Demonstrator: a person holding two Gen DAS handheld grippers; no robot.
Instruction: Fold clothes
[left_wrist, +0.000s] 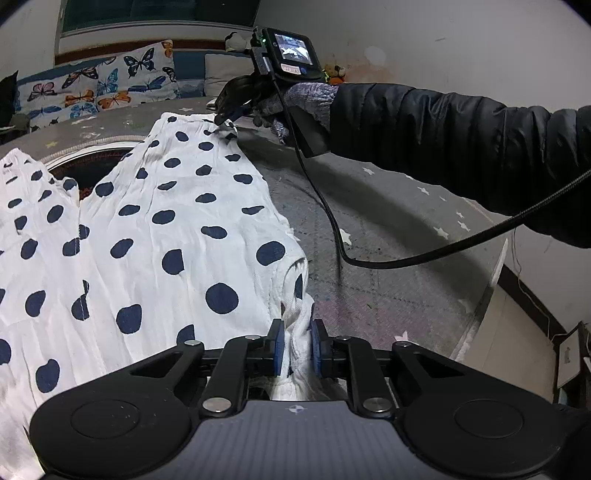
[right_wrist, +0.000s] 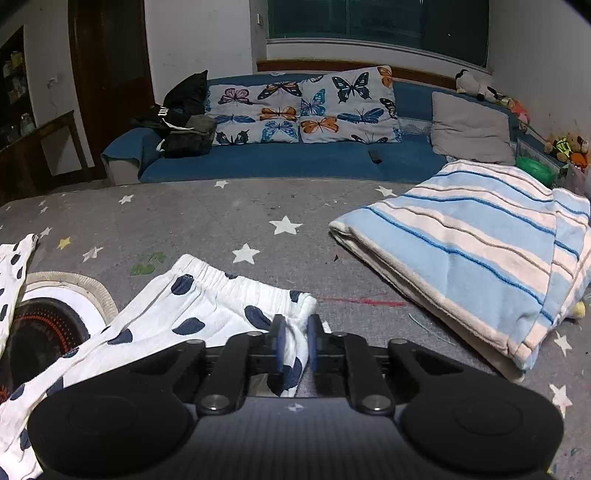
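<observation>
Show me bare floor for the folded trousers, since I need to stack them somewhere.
Free: grey star mat between the polka-dot trousers, the blue sofa and the striped blanket. Crowded: left, around the round rug, and right under the blanket.

Left gripper (left_wrist: 297, 345) clamping polka-dot garment (left_wrist: 173, 229) hem, right gripper (left_wrist: 231, 110) pinching its far waistband corner, over star-print mat (left_wrist: 388, 229)

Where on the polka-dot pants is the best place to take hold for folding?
At the two ends of one side edge, coming in low from the open mat. The polka-dot pants lie flat there. The right gripper has the bunched waistband corner and the left gripper the gathered cuff, so that side lifts evenly.
</observation>
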